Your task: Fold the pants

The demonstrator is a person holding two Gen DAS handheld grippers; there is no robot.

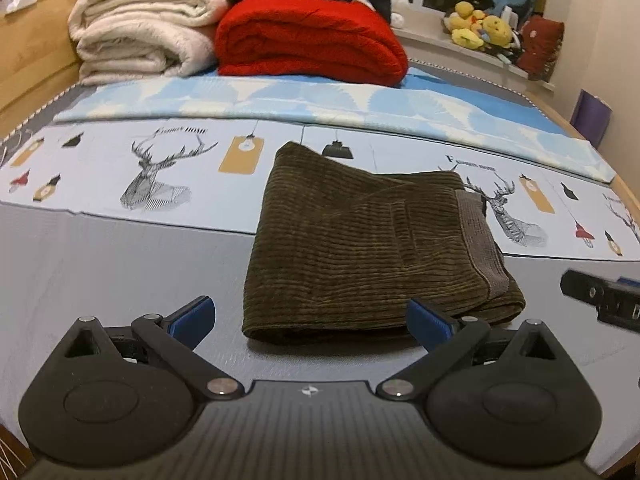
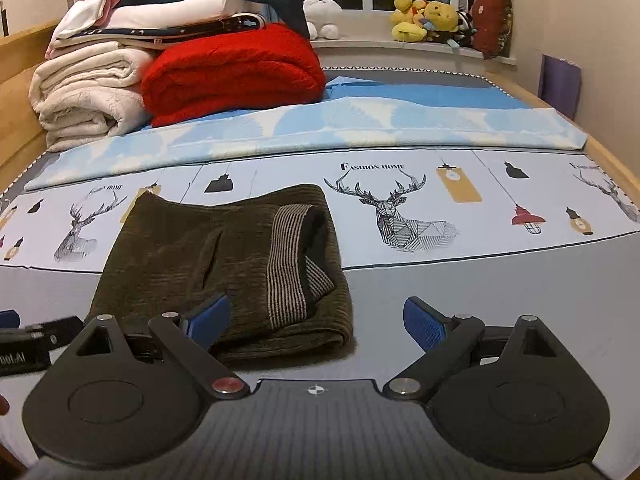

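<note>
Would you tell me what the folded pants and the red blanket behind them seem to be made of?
Pants: likely corduroy, dark olive, matte; fine parallel ribs show, plus a striped knit-looking waistband.
Red blanket: probably fleece or plush; fuzzy, soft-edged surface with thick rounded folds.

The right gripper [image 2: 316, 322] hangs wide open over the bed sheet [image 2: 480, 280], nothing between its blue pads [image 2: 424, 326]. Folded brown pants [image 2: 192, 264] lie just ahead, its left pad over their near edge. The left gripper [image 2: 28, 340] peeks in beside them.
</note>
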